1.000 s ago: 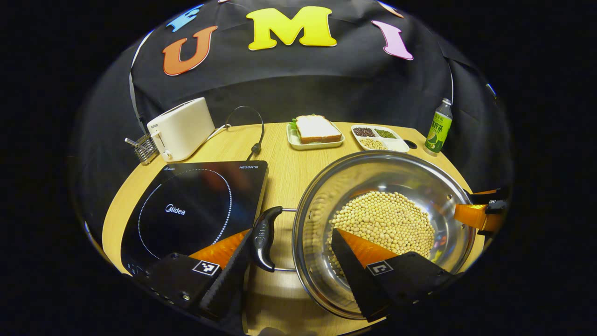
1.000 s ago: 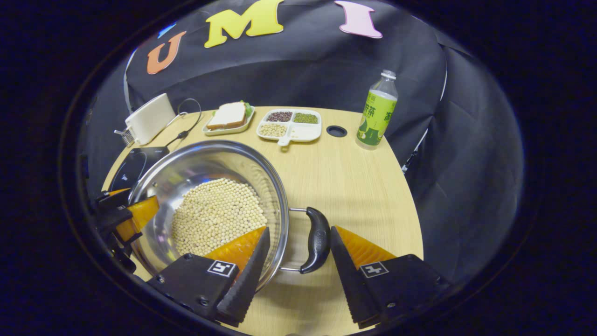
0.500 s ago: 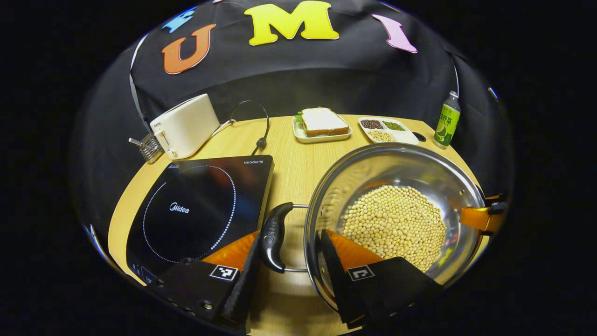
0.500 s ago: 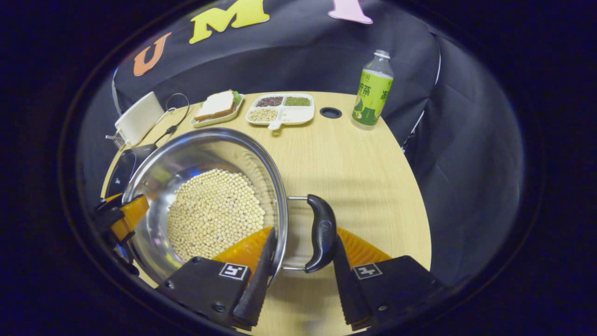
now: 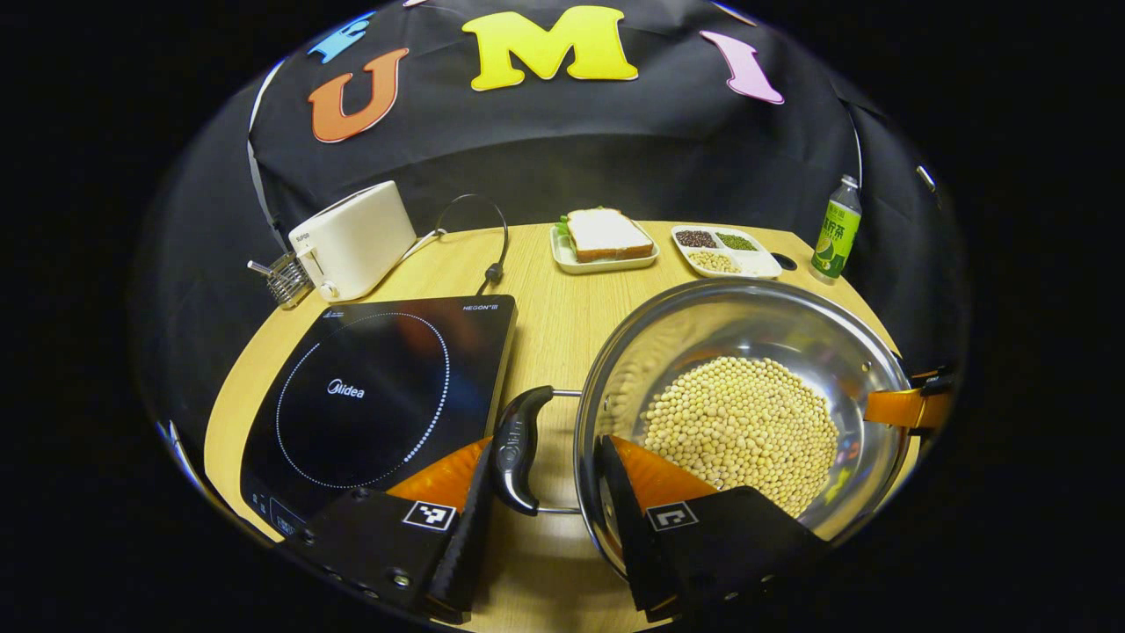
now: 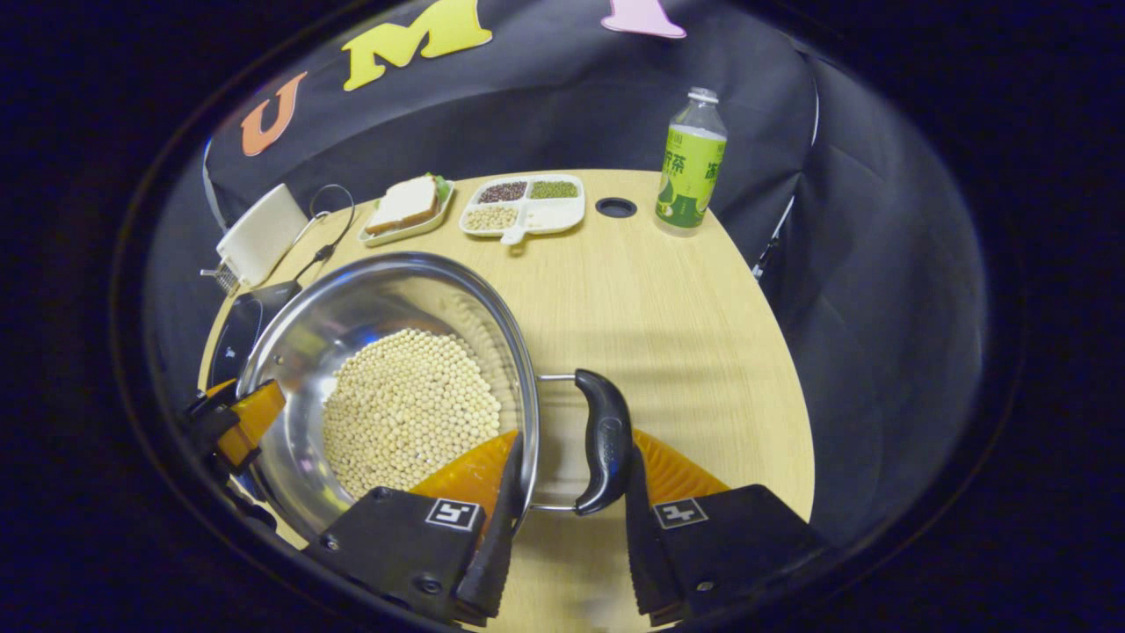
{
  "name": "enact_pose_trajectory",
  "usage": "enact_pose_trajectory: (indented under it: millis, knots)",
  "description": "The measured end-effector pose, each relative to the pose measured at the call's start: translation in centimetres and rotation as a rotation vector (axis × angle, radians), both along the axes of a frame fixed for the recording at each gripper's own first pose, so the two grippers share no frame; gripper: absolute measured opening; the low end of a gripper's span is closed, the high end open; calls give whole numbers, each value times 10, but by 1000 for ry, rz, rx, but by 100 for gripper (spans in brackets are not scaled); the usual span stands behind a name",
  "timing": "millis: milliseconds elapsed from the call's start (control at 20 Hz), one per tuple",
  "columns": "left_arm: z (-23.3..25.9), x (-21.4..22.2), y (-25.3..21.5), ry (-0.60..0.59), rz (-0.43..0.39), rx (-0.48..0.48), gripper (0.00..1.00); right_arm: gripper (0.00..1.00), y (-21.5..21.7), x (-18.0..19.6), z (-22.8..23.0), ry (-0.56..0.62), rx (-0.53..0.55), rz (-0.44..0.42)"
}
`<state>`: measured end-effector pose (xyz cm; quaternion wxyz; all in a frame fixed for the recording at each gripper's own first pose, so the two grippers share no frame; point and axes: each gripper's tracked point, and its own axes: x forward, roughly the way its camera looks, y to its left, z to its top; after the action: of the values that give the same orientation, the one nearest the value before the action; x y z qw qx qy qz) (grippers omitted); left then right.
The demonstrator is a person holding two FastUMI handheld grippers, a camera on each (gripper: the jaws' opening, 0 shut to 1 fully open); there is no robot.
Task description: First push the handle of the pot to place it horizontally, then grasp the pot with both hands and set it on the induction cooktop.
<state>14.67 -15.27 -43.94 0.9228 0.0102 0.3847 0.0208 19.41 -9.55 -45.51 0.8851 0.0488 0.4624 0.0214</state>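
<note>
Steel pot (image 5: 747,334) full of soybeans (image 5: 743,426) sits on the wooden table (image 5: 545,299). In the left gripper view, the left gripper (image 5: 540,492) straddles the pot's black side handle (image 5: 517,448) and rim, one finger outside the handle, one inside the pot, jaws fairly narrow, with the induction cooktop (image 5: 378,396) just off to its left. In the right gripper view, the right gripper (image 6: 569,492) does the same on the other handle (image 6: 605,440), and I can't tell if either one actually clamps.
</note>
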Motion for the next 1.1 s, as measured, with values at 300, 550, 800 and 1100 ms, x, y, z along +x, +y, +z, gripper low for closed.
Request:
enact_pose_trajectory:
  millis: [300, 550, 800, 1100]
  knots:
    - [14, -6, 8, -23, 1, -16, 64, 55, 10, -4, 23, -29, -3, 2]
    - [35, -8, 20, -48, 10, -21, 64, 55, 25, -5, 45, -55, 1, 1]
    - [52, -10, 41, -64, 23, -29, 64, 55, 45, -6, 65, -80, 3, 7]
    - [65, -10, 75, -75, 43, -28, 64, 55, 79, -7, 81, -89, 15, 14]
